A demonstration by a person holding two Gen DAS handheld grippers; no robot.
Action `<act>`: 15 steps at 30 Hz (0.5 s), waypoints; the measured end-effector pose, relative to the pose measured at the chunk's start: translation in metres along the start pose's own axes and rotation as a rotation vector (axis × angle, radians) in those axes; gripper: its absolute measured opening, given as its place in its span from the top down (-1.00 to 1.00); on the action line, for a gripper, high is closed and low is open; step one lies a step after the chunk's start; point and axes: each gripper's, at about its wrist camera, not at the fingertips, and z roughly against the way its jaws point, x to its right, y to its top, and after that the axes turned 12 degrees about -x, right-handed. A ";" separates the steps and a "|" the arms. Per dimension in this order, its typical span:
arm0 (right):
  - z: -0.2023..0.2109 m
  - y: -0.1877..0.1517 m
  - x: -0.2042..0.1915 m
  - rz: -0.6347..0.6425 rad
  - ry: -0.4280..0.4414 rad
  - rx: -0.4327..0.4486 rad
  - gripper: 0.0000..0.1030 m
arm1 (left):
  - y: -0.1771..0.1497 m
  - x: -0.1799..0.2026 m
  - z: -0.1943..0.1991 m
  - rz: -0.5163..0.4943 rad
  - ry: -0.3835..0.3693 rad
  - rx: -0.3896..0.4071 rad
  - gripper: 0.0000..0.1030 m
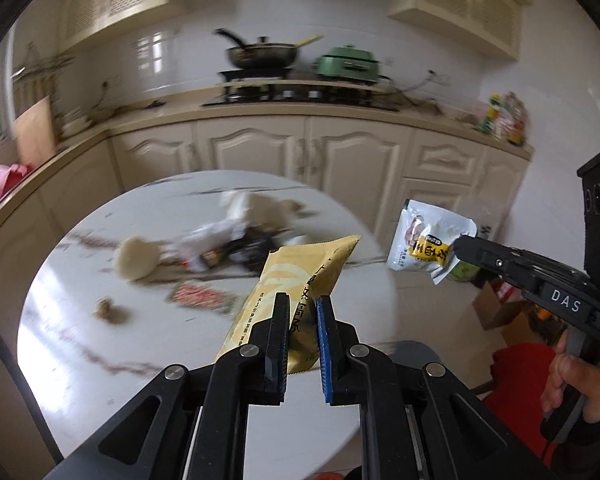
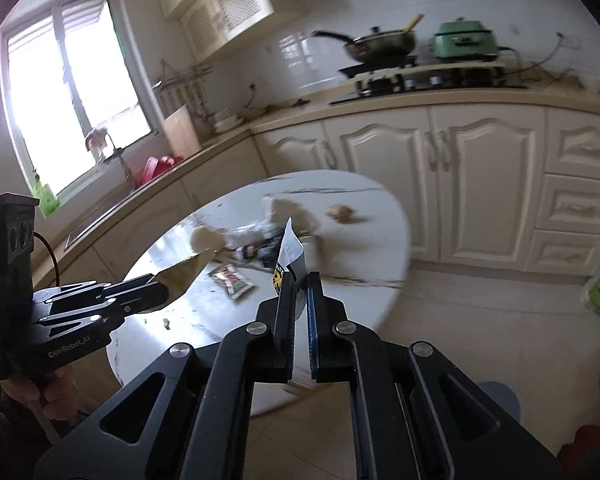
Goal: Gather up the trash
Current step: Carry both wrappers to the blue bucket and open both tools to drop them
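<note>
The round table (image 1: pixel 60 360) fills the middle of both views, and lots of trash (image 1: pixel 228 240) still lies on it. Two pieces are picked up. The left gripper (image 1: pixel 303 312) is clamped on a yellow packet (image 1: pixel 300 272), low in the middle. The right gripper (image 2: pixel 299 288) pinches a white packet (image 1: pixel 424 240), mid right.

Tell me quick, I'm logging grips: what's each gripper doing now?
Left gripper: closed on the yellow wrapper.
Right gripper: closed on the white packet.
</note>
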 end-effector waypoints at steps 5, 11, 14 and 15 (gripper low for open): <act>0.030 -0.018 0.053 -0.070 -0.050 0.016 0.89 | 0.025 0.057 -0.027 -0.066 -0.066 -0.029 0.83; 0.059 -0.048 0.128 -0.179 -0.126 0.018 0.89 | 0.055 0.142 -0.085 -0.174 -0.150 -0.095 0.83; 0.063 -0.064 0.165 -0.234 -0.158 0.002 0.89 | 0.066 0.175 -0.122 -0.213 -0.173 -0.147 0.83; 0.062 -0.068 0.177 -0.251 -0.170 -0.006 0.89 | 0.070 0.184 -0.136 -0.226 -0.183 -0.167 0.83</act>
